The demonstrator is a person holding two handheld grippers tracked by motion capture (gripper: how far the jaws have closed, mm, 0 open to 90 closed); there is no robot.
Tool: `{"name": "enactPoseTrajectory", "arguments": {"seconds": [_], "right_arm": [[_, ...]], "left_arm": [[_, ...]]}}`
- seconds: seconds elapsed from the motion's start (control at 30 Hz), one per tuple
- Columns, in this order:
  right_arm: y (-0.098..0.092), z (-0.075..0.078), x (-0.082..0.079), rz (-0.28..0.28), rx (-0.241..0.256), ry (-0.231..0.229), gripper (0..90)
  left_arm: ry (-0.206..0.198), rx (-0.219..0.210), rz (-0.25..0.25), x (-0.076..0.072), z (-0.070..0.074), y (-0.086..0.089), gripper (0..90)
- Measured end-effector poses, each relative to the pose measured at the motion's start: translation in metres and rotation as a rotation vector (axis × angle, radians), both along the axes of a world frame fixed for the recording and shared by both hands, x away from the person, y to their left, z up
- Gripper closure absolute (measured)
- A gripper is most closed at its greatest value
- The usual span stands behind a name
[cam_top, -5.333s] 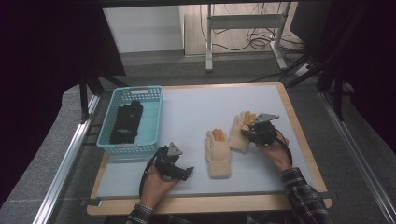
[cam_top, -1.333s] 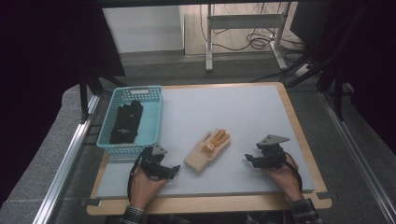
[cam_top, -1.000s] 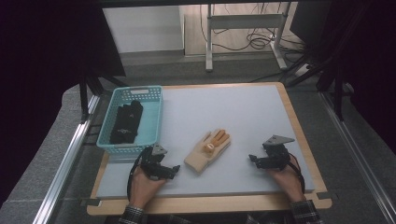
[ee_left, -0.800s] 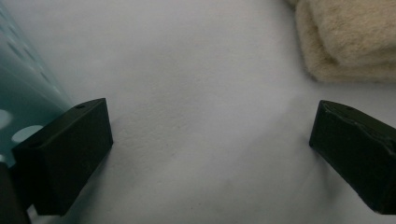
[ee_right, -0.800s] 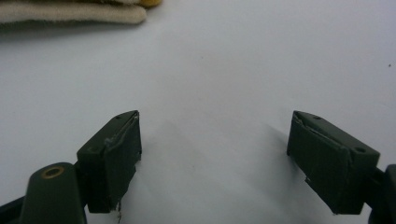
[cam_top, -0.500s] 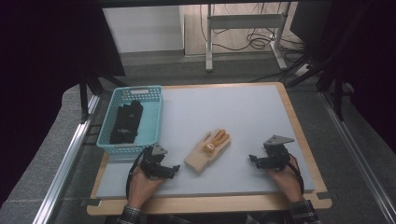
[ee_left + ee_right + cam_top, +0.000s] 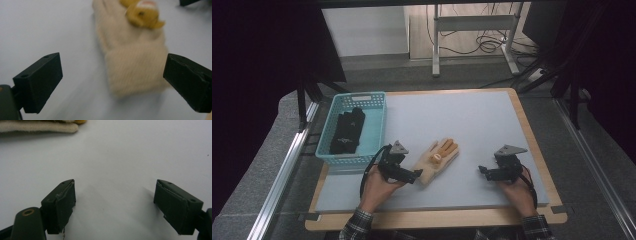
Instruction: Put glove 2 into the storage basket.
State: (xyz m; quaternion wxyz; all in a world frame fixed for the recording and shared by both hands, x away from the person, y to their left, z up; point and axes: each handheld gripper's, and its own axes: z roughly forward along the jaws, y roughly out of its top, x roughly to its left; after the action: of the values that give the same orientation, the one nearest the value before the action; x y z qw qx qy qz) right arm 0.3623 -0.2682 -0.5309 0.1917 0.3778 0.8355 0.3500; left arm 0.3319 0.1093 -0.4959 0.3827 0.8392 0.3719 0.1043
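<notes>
- The blue basket (image 7: 374,131) stands at the left side of the table (image 7: 472,115); a pair of black gloves (image 7: 347,131) lies inside it.
- The cream glove (image 7: 437,160) lies flat on the table, just to the right of the basket.
- The left gripper (image 7: 414,175) has its jaws wide apart, holding nothing, with the glove's cuff between them.
- The right gripper (image 7: 483,171) is also spread wide and empty, well apart from the glove.
</notes>
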Motion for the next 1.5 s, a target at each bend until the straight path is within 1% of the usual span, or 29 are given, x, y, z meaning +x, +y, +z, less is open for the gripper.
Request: {"name": "enactPoseTrajectory", "arguments": {"seconds": [0.1, 0.17, 0.27, 0.37, 0.47, 0.5, 0.57, 0.67, 0.73, 0.77, 0.83, 0.87, 0.9, 0.97, 1.13, 1.2, 1.33, 1.5], "right_arm": [[0.0, 0.0, 0.0, 0.0, 0.0, 0.0, 17.5], [0.0, 0.0, 0.0, 0.0, 0.0, 0.0, 17.5], [0.0, 0.0, 0.0, 0.0, 0.0, 0.0, 17.5], [0.0, 0.0, 0.0, 0.0, 0.0, 0.0, 17.5], [0.0, 0.0, 0.0, 0.0, 0.0, 0.0, 17.5], [0.0, 0.0, 0.0, 0.0, 0.0, 0.0, 17.5], [0.0, 0.0, 0.0, 0.001, 0.0, 0.0, 17.5], [0.0, 0.0, 0.0, 0.0, 0.001, 0.0, 17.5], [0.0, 0.0, 0.0, 0.0, 0.0, -0.001, 17.5], [0.0, 0.0, 0.0, 0.001, 0.0, -0.001, 17.5], [0.0, 0.0, 0.0, 0.001, 0.0, -0.002, 17.5], [0.0, 0.0, 0.0, 0.001, 0.0, -0.002, 17.5], [0.0, 0.0, 0.0, 0.001, 0.0, -0.002, 17.5], [0.0, 0.0, 0.0, 0.001, 0.0, -0.002, 17.5], [0.0, 0.0, 0.0, 0.0, 0.0, -0.001, 17.5], [0.0, 0.0, 0.0, 0.001, -0.001, -0.002, 17.5], [0.0, 0.0, 0.0, 0.0, 0.0, -0.001, 17.5], [0.0, 0.0, 0.0, 0.0, 0.0, -0.001, 17.5]], "left_arm": [[0.017, 0.0, -0.015, 0.01, 0.004, -0.016, 1.7], [0.031, 0.016, -0.024, 0.016, 0.004, -0.027, 1.3], [0.06, 0.043, -0.03, 0.025, -0.002, -0.042, 0.8], [0.079, 0.077, -0.029, 0.032, -0.01, -0.053, 0.5], [0.1, 0.109, -0.035, 0.038, -0.019, -0.062, 0.0], [0.1, 0.109, -0.035, 0.038, -0.019, -0.062, 0.0], [0.116, 0.132, -0.031, 0.041, -0.024, -0.068, 0.0], [0.121, 0.148, -0.028, 0.042, -0.027, -0.074, 2.0], [0.126, 0.157, -0.041, 0.041, -0.03, -0.077, 3.3], [0.123, 0.169, -0.047, 0.04, -0.031, -0.078, 4.1], [0.098, 0.194, -0.04, 0.038, -0.032, -0.081, 4.8], [0.095, 0.194, -0.039, 0.037, -0.032, -0.081, 5.8], [0.095, 0.194, -0.039, 0.037, -0.032, -0.081, 7.7], [0.087, 0.187, -0.048, 0.034, -0.03, -0.08, 14.6], [0.074, 0.185, -0.066, 0.03, -0.026, -0.08, 36.7], [0.074, 0.183, -0.069, 0.03, -0.025, -0.08, 43.4], [0.076, 0.177, -0.077, 0.029, -0.024, -0.078, 50.9], [0.059, 0.178, -0.075, 0.028, -0.021, -0.079, 55.1]]}}
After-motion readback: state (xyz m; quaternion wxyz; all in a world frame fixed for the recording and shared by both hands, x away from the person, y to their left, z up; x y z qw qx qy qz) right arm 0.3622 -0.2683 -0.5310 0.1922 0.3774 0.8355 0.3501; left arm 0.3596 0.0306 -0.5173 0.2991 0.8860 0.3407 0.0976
